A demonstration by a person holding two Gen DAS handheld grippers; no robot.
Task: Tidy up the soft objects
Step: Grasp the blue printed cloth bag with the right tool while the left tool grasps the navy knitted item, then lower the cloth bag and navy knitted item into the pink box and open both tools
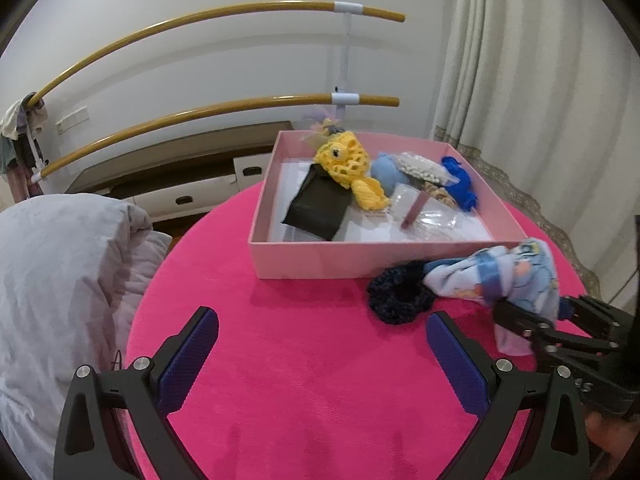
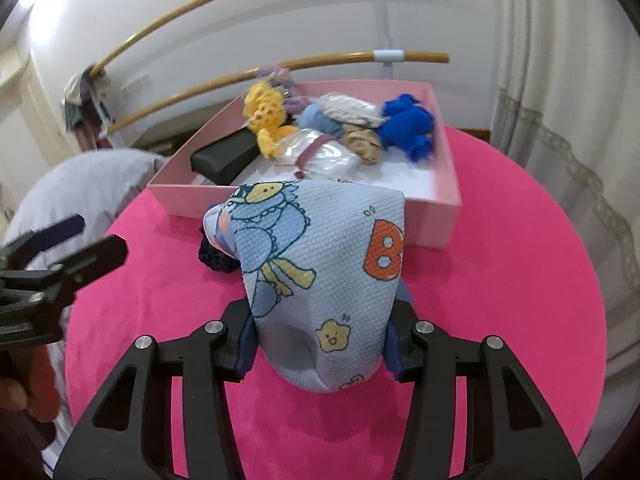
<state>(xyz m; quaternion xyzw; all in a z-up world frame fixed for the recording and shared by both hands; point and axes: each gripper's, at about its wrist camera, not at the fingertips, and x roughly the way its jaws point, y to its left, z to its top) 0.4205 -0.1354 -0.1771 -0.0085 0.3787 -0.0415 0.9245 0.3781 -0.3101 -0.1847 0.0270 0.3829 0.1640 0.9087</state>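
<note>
A round pink table point(image 1: 304, 360) carries a pink box point(image 1: 320, 258) and a dark scrunchie point(image 1: 400, 294).

We take this for a room in a home, likely a bedroom. Behind the round pink table point(image 1: 304, 360) we see a low white drawer cabinet point(image 1: 176, 196) along the wall, with two wooden rails point(image 1: 224, 116) above it. Pleated cream curtains point(image 1: 532, 80) hang to the table's right, a grey quilted duvet point(image 1: 60, 280) bulges at its left, and clothes point(image 1: 20, 136) hang far left.
</note>
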